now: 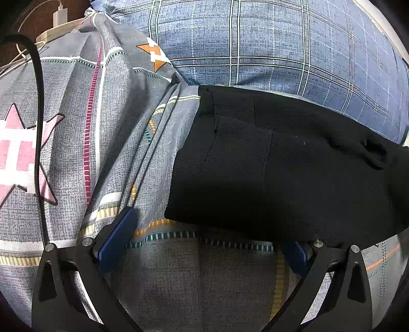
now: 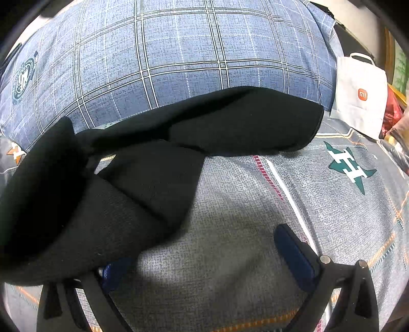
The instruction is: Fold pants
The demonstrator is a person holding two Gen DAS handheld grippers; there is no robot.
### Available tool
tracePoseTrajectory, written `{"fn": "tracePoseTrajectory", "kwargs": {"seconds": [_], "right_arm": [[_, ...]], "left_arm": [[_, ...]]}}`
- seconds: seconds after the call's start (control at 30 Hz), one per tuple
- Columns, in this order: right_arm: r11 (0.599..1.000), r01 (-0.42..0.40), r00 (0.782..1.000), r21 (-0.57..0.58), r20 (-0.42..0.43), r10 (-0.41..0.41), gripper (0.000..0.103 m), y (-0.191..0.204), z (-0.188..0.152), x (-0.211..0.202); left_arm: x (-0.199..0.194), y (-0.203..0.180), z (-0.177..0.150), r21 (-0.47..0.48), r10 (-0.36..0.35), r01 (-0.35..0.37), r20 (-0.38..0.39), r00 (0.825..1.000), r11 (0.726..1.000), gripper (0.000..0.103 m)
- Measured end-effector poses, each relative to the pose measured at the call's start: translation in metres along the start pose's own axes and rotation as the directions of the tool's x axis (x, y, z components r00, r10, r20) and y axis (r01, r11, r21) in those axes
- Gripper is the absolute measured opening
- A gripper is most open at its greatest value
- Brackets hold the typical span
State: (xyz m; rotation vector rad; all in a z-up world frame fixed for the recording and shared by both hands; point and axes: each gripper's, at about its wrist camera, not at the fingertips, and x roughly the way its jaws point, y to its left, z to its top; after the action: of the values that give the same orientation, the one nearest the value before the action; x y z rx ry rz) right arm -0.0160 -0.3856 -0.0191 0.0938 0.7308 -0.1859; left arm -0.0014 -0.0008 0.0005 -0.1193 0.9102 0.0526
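Black pants (image 1: 268,166) lie on a grey patterned bedsheet (image 1: 107,132), their waistband end toward the left in the left wrist view. In the right wrist view the pants (image 2: 107,204) are bunched, with one leg (image 2: 242,122) stretched to the right. My left gripper (image 1: 212,242) is open, with its left pad (image 1: 117,237) on the sheet and its right pad partly hidden under the pants' near edge. My right gripper (image 2: 204,255) is open, its left pad (image 2: 110,273) under the pants' edge and its right pad (image 2: 294,255) over bare sheet.
A large blue plaid pillow (image 1: 268,43) lies behind the pants. A white charger and cables (image 1: 58,18) sit at the far left, and a black cable (image 1: 38,127) hangs down. A white paper bag (image 2: 360,94) and a red bag stand at the far right.
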Motion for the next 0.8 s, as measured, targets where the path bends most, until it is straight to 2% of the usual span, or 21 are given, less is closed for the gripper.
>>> {"fn": "tracePoseTrajectory", "kwargs": {"seconds": [0.33, 0.47, 0.53, 0.63, 0.7, 0.8], "right_arm": [[1.0, 0.014, 1.0, -0.011, -0.003, -0.014, 0.103, 0.004, 0.001, 0.002], [1.0, 0.013, 1.0, -0.023, -0.013, -0.013, 0.102, 0.003, -0.003, -0.006], [1.0, 0.019, 1.0, -0.023, -0.012, -0.02, 0.1, 0.001, -0.007, -0.018], [0.998, -0.053, 0.999, -0.023, 0.011, 0.053, 0.1, -0.005, -0.012, -0.045], [0.997, -0.054, 0.997, -0.049, 0.053, 0.057, 0.1, -0.002, -0.011, -0.064], [0.995, -0.087, 0.991, -0.041, 0.101, 0.091, 0.1, 0.003, -0.008, -0.084]], "left_arm": [[0.0, 0.001, 0.002, 0.0, 0.0, 0.0, -0.008, 1.0, 1.0, 0.103], [-0.006, 0.002, 0.001, 0.026, -0.024, 0.026, -0.047, 0.999, 0.999, 0.103], [-0.015, 0.004, -0.001, 0.015, -0.008, 0.009, -0.059, 0.998, 1.0, 0.102], [-0.038, 0.006, -0.004, -0.001, -0.024, 0.024, -0.012, 1.0, 1.0, 0.102], [-0.054, 0.002, -0.004, 0.017, -0.003, 0.002, 0.026, 1.0, 1.0, 0.102], [-0.076, -0.006, -0.001, 0.043, -0.009, 0.006, 0.076, 0.997, 0.999, 0.102]]}}
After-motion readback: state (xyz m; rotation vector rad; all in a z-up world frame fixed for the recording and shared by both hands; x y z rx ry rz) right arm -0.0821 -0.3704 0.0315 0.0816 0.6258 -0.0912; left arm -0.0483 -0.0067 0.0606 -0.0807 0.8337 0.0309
